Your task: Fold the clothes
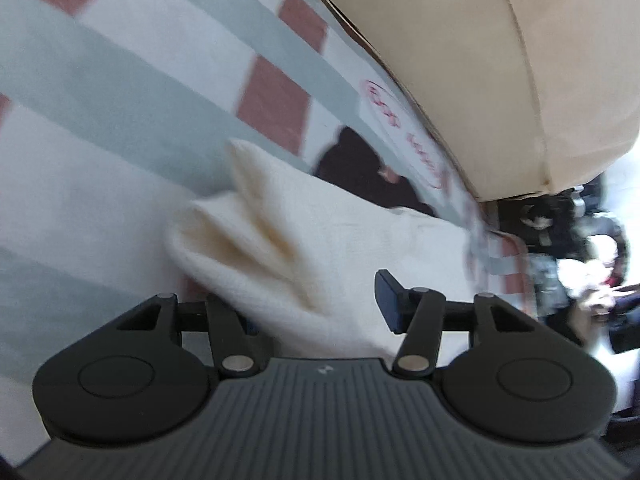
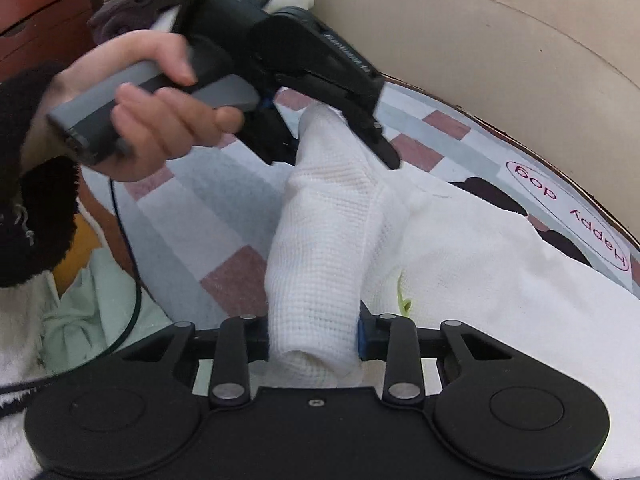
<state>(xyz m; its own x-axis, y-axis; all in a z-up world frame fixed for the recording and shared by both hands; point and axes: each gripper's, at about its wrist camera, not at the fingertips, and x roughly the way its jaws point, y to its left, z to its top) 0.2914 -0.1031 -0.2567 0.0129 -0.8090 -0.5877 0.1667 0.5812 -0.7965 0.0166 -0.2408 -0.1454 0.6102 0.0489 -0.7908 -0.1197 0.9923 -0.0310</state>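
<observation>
white waffle-knit sleeve (image 2: 320,248) runs across the checked bedsheet (image 2: 192,216) towards the headboard (image 2: 480,40) edge, the rest of the knit top (image 2: 500,272) spread beside it. your right gripper (image 2: 314,340) pinches the sleeve's near end; make sure both layers sit between the pads. your left gripper (image 2: 332,148) straddles the far end, jaws spread and not yet pressing, so close it before you lift. then carry both ends level, keep the sleeve taut, and lay it flat over the body.
</observation>
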